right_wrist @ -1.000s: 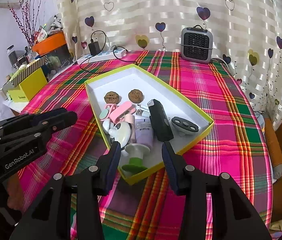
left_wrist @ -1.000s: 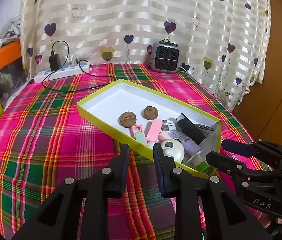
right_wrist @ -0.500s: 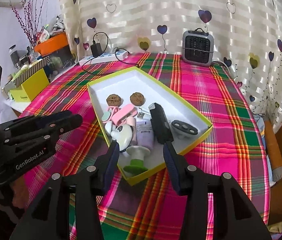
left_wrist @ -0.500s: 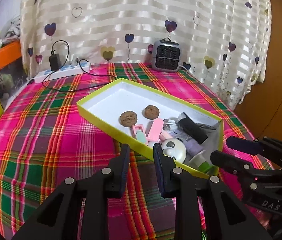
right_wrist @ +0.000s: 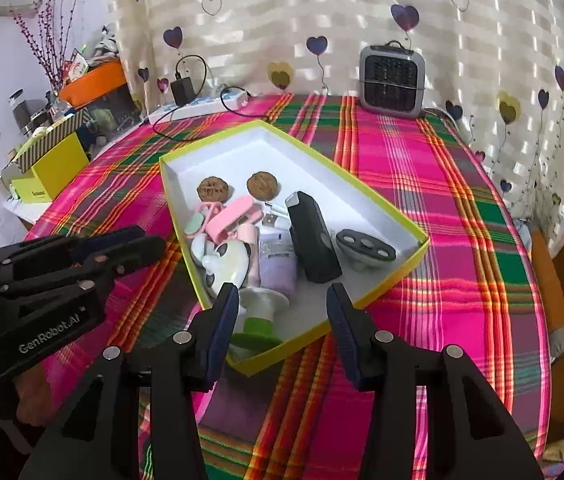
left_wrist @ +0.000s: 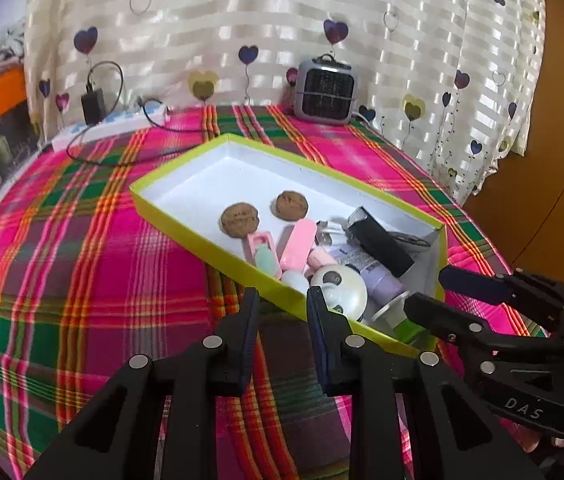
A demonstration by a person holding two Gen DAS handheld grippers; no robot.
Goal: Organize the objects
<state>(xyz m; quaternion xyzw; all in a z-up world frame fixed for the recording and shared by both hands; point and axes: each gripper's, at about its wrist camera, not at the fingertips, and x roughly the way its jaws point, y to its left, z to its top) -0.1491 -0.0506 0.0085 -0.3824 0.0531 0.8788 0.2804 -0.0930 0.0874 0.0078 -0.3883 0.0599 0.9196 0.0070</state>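
Both my grippers hover empty above the plaid table (right_wrist: 422, 168): left gripper (left_wrist: 281, 298) narrowly parted, right gripper (right_wrist: 282, 294) spread. Walnuts (right_wrist: 213, 189) and toiletries lie inside the yellow-rimmed box (right_wrist: 378, 208).

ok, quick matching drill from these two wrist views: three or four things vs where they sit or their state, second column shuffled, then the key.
Things:
1. walnuts
2. small heater
3. power strip
4. right gripper

Places or states:
A. far table edge, left of the heater
B. inside the yellow-green box
C. open, nothing held
D. against the curtain

Pairs: 1-B, 2-D, 3-A, 4-C
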